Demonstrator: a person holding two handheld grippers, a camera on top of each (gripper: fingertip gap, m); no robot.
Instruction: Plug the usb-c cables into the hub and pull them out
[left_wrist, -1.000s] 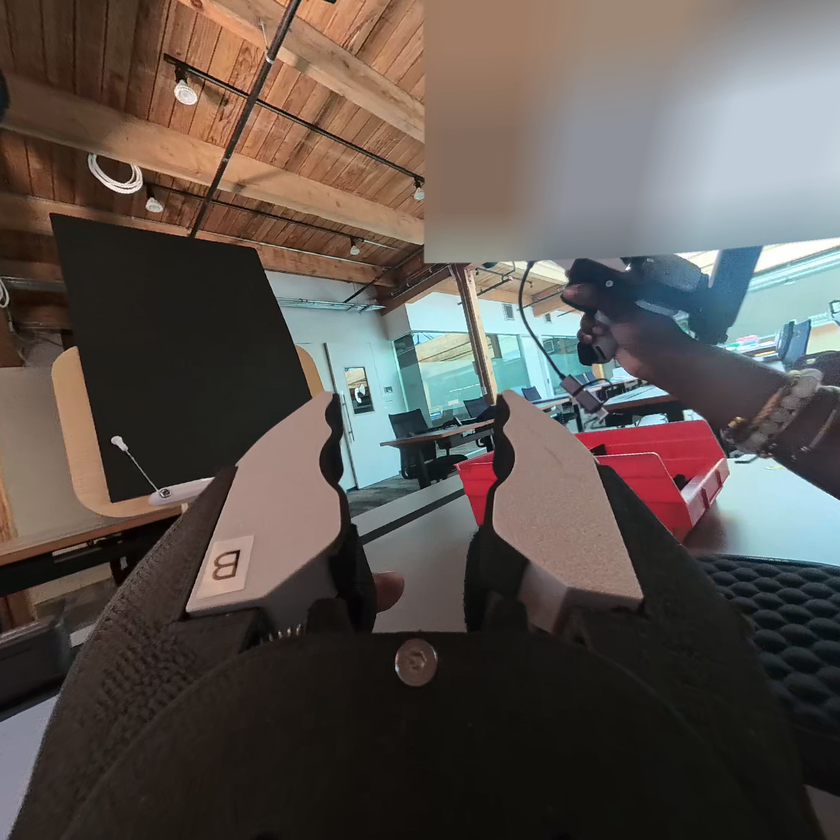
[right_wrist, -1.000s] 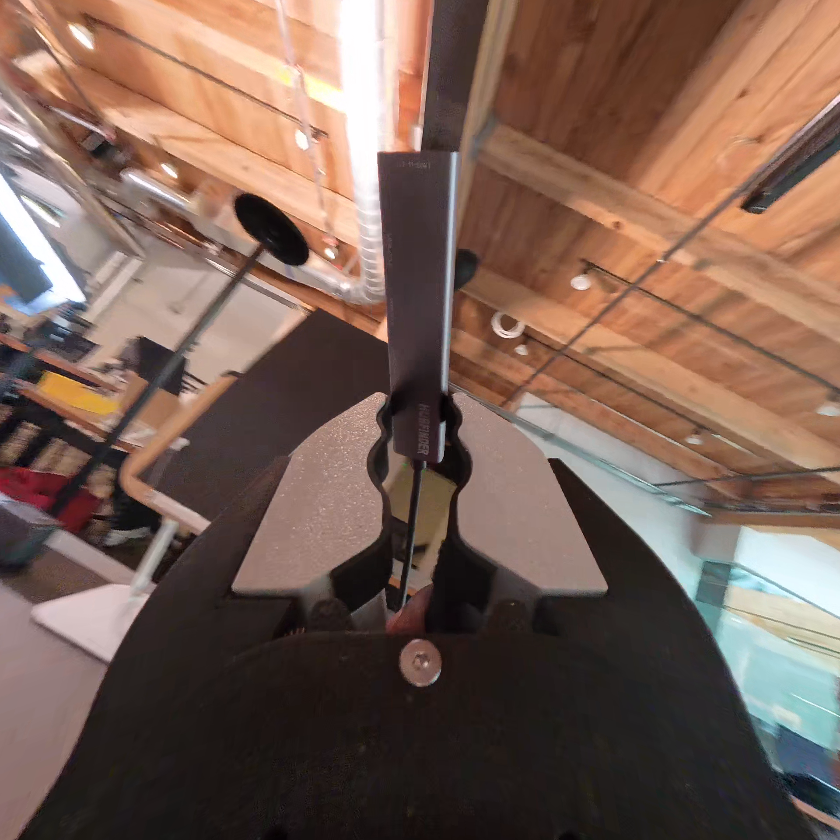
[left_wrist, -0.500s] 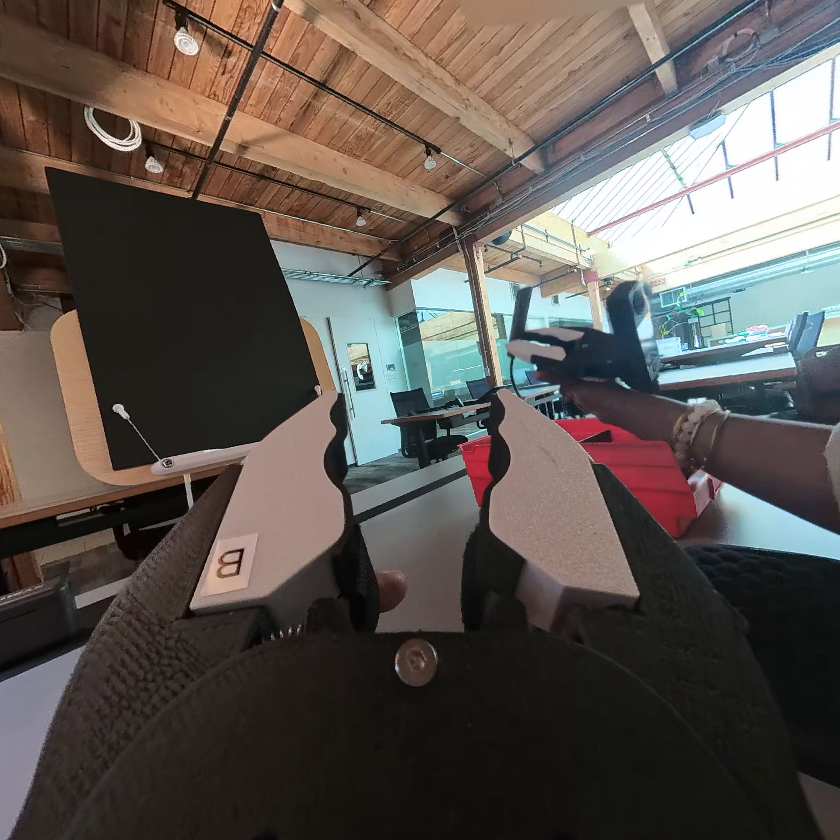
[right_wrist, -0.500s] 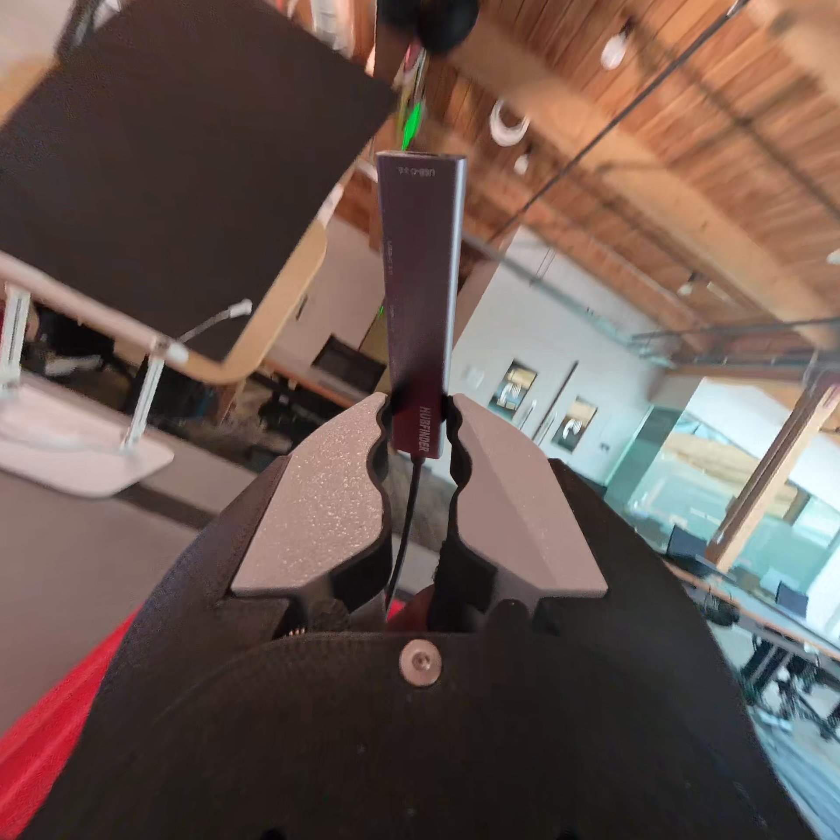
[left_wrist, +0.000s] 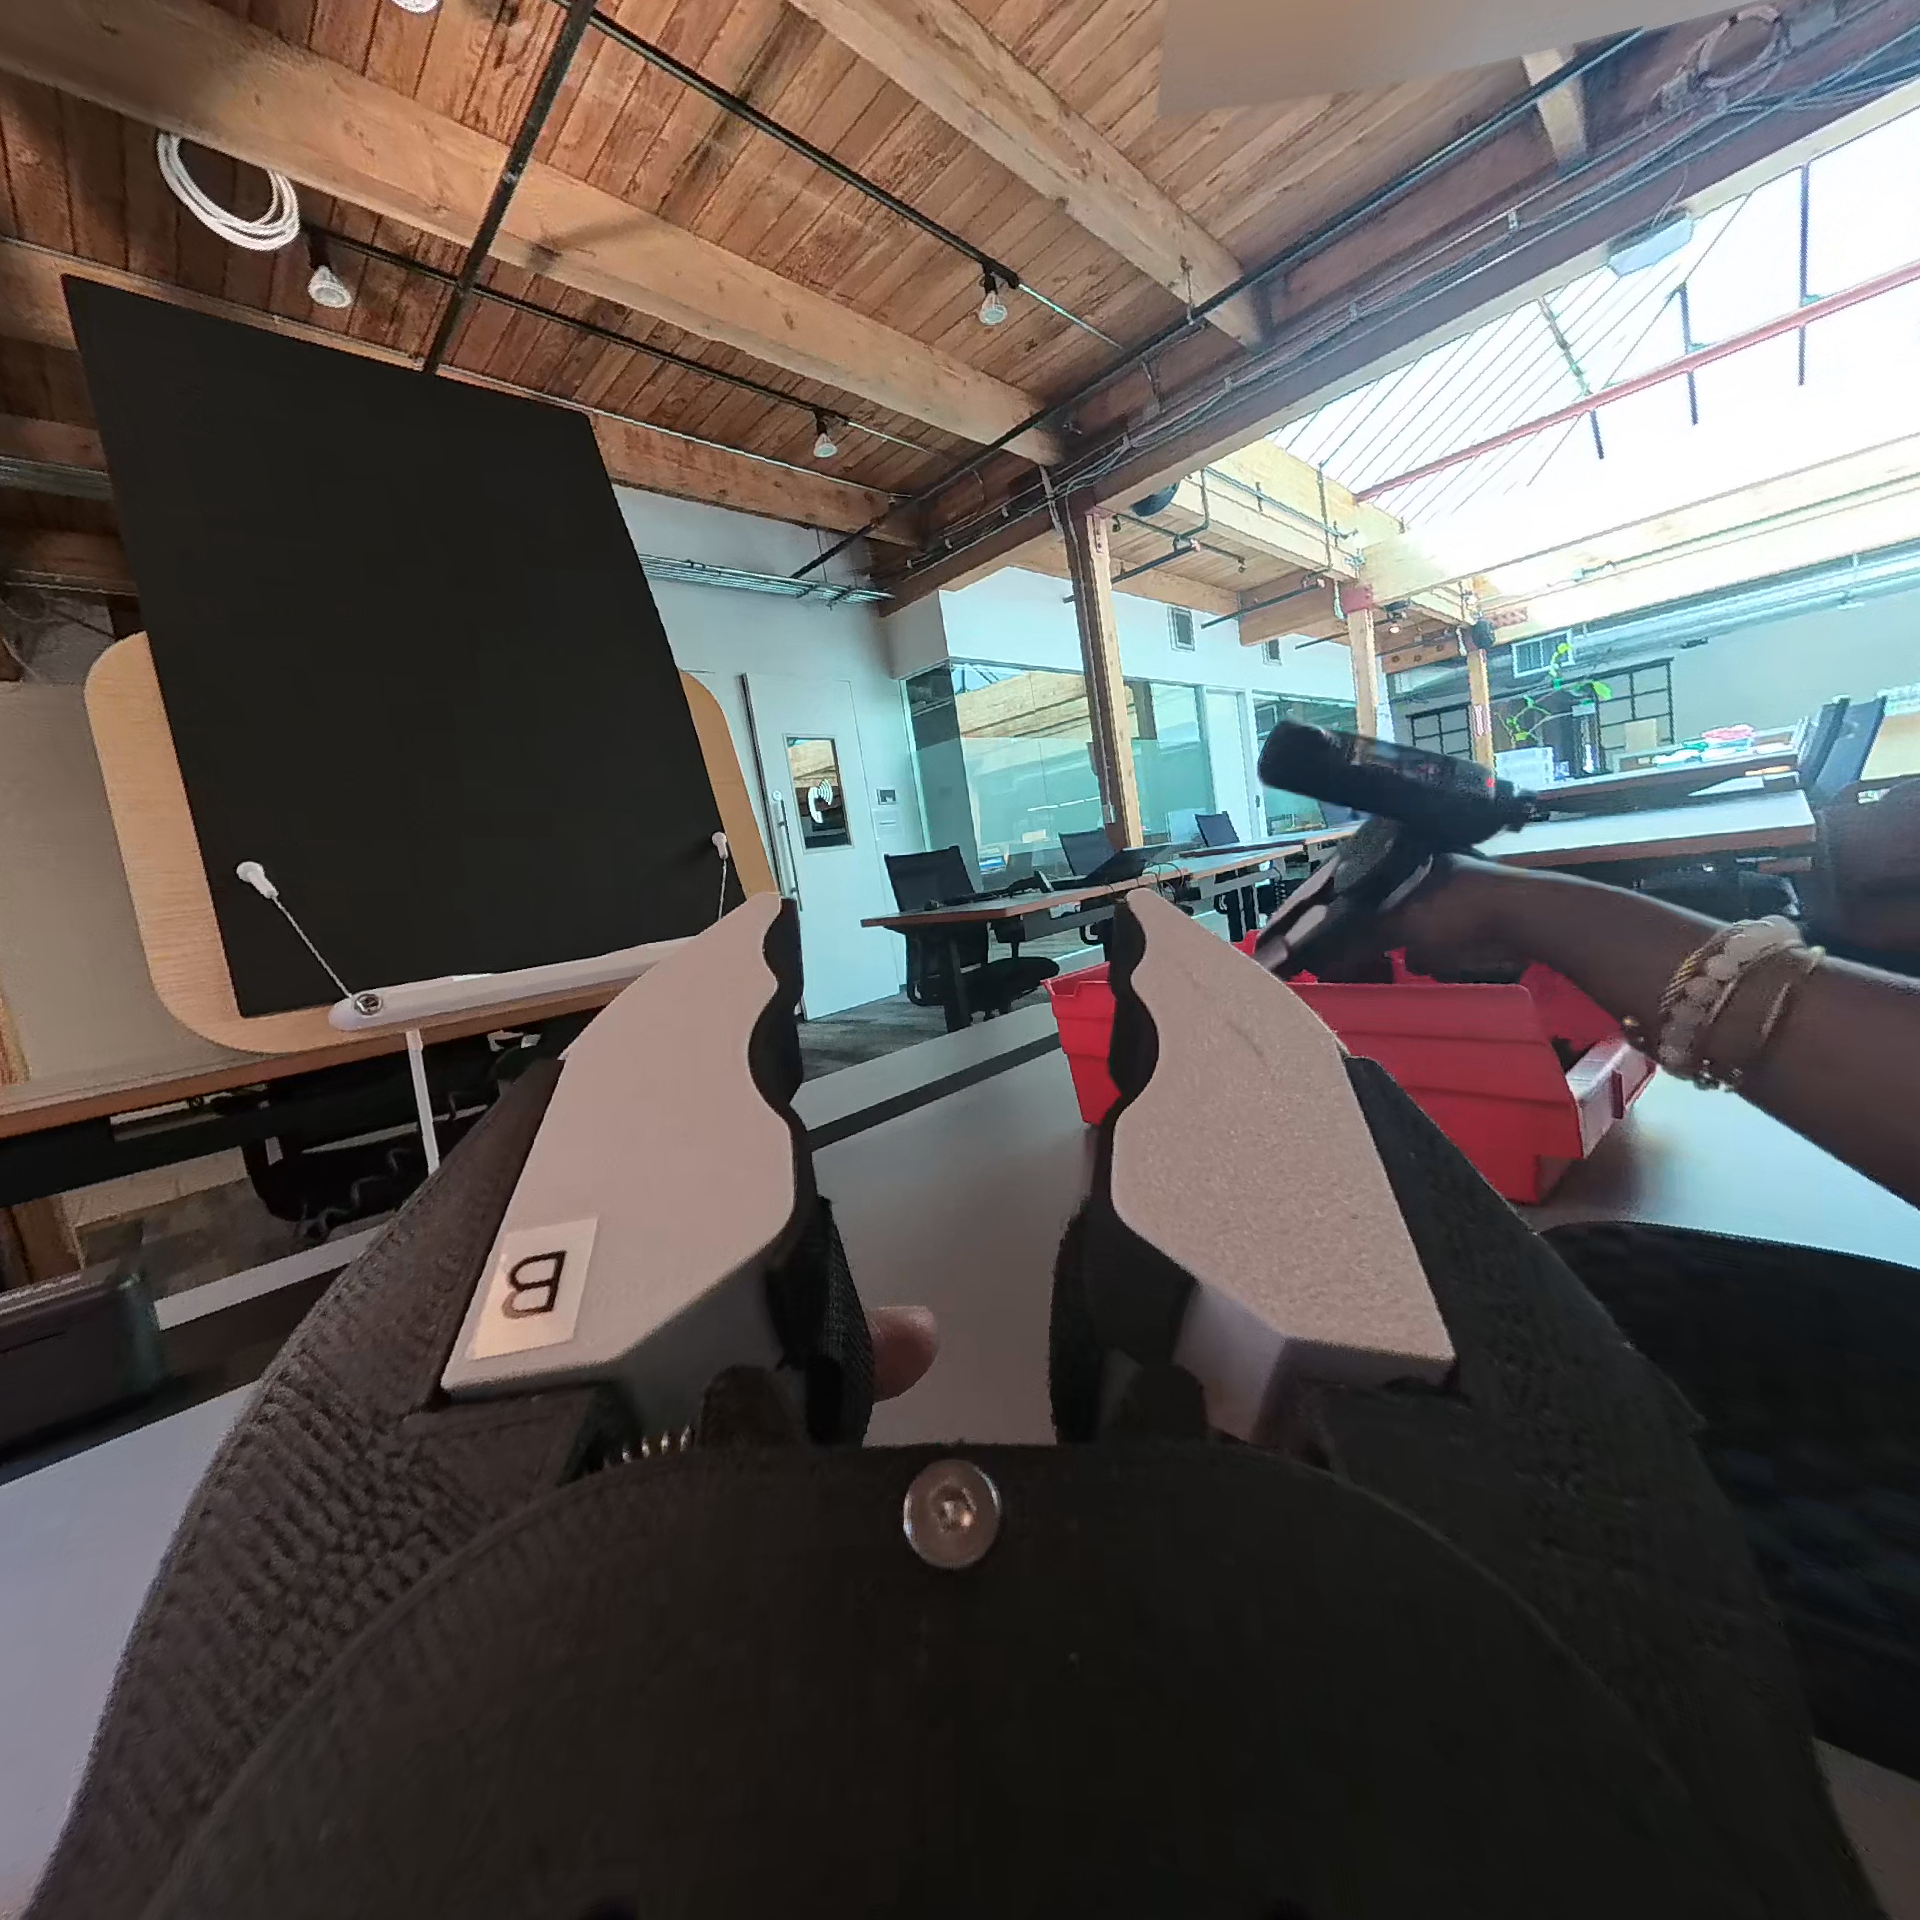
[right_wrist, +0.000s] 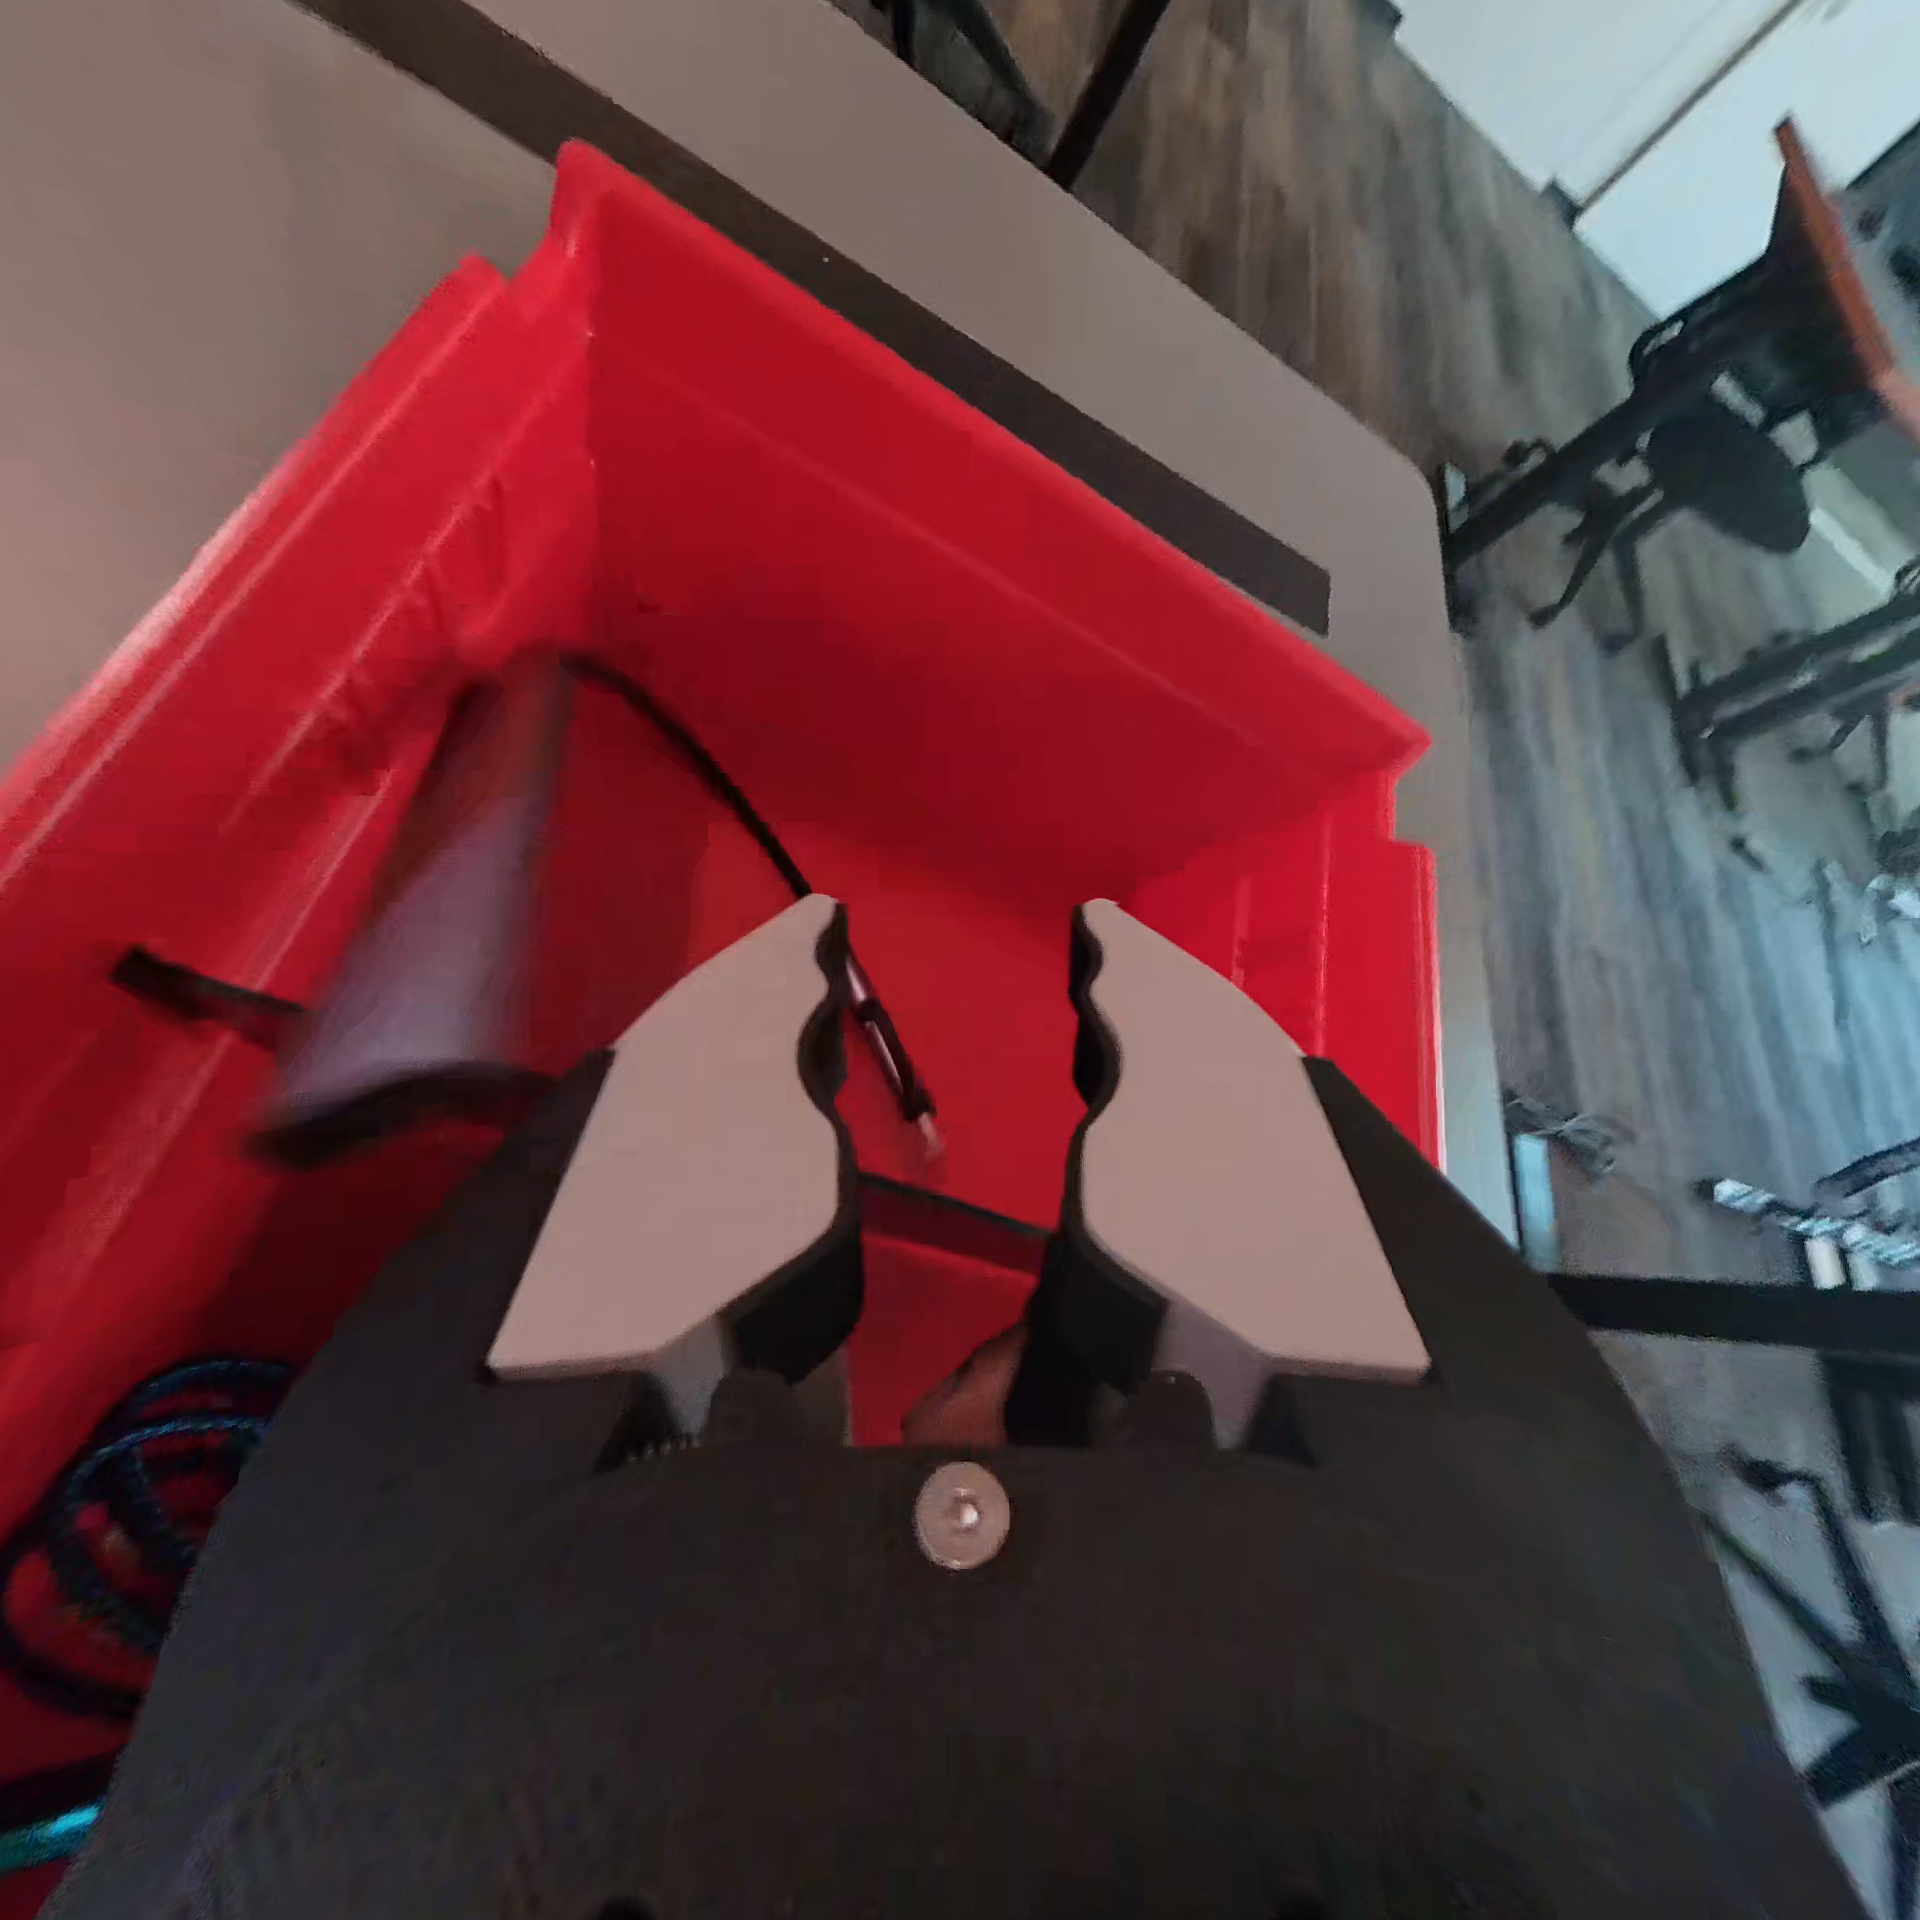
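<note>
— Where was the right claw?

— Above the red bin, tilted down into it. Its jaws stood parted with nothing between them; only the red floor of the bin showed through the gap.

— And the hub?

— The hub, a grey slab, blurred in the right wrist view, lay inside the bin against its left wall, just left of the claw's left finger. A thin black lead ran from the hub's far end and curved toward the claw, ending in a small plug seen in the gap between the fingers. Whether the plug touched the left finger could not be told.

— Any cables?

— A dark coil of cable sat at the near left of the bin, partly hidden by the claw's body. A short black strip showed left of the hub, too blurred to name.

— And the left claw?

— Released as well, jaws wide and empty, held low over the grey counter and pointed across the room. From that view the bin stood on the counter ahead and to the right, with the person's hand holding the other claw tool over it. A black panel stood on a stand at the left.
</note>
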